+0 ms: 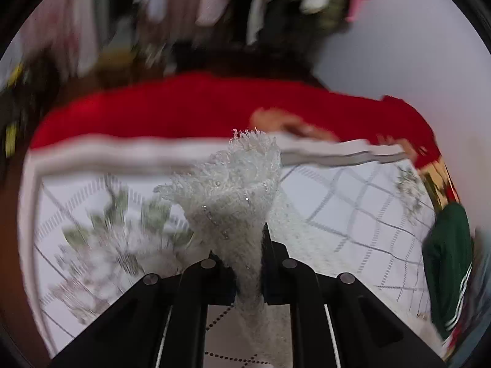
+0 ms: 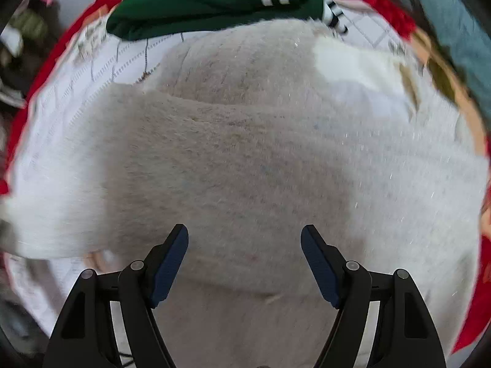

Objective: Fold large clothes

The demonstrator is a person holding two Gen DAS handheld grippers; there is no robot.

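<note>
your left gripper (image 1: 245, 263) is showing at the bottom centre of the left wrist view, its fingers drawn together and clamping a bunched fold of the fuzzy white garment (image 1: 236, 184). the pinched fabric is rising from between the fingers as a ruffled peak reaching to the middle of the frame. behind it the white patterned bedspread (image 1: 353, 202), with grey lattice lines and blurred floral prints, is filling the lower half. a red blanket (image 1: 190, 107) is running as a band across the middle, above a white striped edge. a dark green garment with white stripes (image 1: 448, 263) is lying at the right edge. blurred hanging clothes (image 1: 190, 0) are crossing the top of the frame; detail there cannot be made out.

your right gripper (image 2: 244, 245) is sitting at the bottom of the right wrist view, its blue-padded fingers (image 2: 170, 263) standing well apart with nothing between them. it is hovering over the fuzzy white garment (image 2: 245, 141), which is spreading across most of the frame in broad soft folds; whether the fingertips are touching the fabric cannot be told. the dark green garment with white stripes (image 2: 199, 0) is lying at the top centre, touching the far edge of the white one. the white patterned bedspread (image 2: 70, 92) is showing at the left, and the red blanket (image 2: 46, 67) is curving round the upper left.
</note>
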